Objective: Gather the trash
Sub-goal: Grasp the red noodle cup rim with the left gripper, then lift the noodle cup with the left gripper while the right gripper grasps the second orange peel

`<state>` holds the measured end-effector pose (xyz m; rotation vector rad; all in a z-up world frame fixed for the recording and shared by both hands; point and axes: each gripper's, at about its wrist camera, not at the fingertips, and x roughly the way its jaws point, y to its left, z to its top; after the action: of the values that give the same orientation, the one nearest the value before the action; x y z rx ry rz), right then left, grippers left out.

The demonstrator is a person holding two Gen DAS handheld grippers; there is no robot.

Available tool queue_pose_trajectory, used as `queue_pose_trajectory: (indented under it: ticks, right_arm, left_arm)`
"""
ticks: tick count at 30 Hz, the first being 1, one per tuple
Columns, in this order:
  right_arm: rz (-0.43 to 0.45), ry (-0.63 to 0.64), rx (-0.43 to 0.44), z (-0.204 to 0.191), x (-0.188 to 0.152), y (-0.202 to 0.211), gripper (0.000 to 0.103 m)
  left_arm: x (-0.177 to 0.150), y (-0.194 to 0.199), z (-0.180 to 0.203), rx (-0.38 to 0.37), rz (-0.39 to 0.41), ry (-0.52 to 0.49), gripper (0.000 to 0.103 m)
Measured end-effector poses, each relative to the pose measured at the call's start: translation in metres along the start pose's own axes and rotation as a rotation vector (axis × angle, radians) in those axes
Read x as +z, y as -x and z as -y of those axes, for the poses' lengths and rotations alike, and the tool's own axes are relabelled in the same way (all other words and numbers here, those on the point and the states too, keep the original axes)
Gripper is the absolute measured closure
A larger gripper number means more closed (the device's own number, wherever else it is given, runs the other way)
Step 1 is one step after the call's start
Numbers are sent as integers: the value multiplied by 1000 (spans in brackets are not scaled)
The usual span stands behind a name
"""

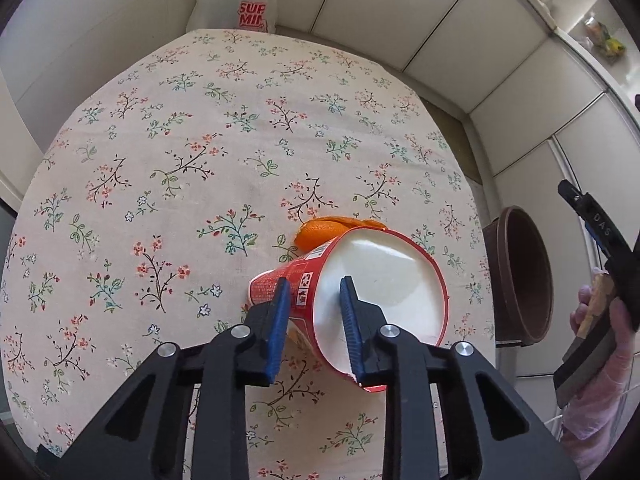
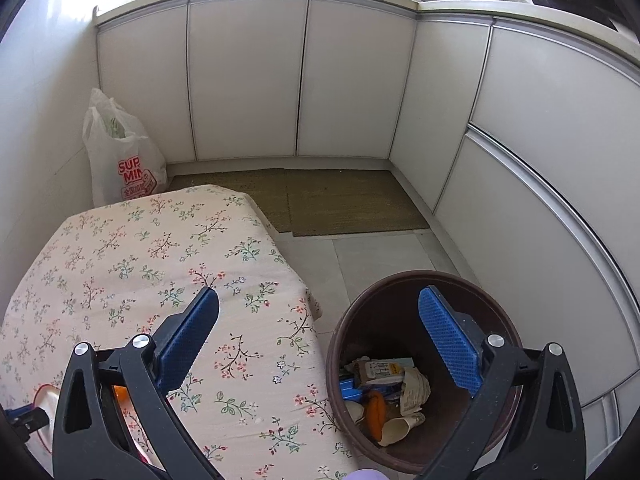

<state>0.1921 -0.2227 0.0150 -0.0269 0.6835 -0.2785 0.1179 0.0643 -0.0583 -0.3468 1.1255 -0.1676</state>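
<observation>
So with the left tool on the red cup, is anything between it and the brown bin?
Nothing visible blocks it. The left tool pinches the red cup's wall; the brown bin stands open beside the table's edge, bare cloth between. The right tool hovers open over that gap, holding nothing.

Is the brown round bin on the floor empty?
No, the brown round bin already holds crumpled paper and an orange peel.

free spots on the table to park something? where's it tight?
Free: the floral tablecloth from the white plastic bag side down to the red paper cup. Tight: the near right edge, with the left gripper on the cup, orange peel and the brown bin alongside.
</observation>
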Motion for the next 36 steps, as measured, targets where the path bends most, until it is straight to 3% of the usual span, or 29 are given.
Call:
queue_pose_trajectory:
  ticks: [5,12,18,24,29,36]
  right_arm:
    - [-16,57,-1,-20,-3,-4,7]
    - [-86,109,79,-50,-10,-13,7]
    - [-281,74,293,-78,-23,-33,7]
    - [-512,-43,462,-108,-45,-59,7]
    - [-589,-102,506,-132,-56,-68,11]
    - [-679,-238,521,-158,-66,-76,29]
  left_arm:
    - [2,6,-10,-57,19,5,93]
    - [0,15,-22,-87,36,1,96]
    - [4,48,-37,-115,130,32,96]
    - [7,99,-58,-31,306,44,96]
    - [10,135,-77,-7,415,70,96]
    - [15,147,-94,-30,457,111,96]
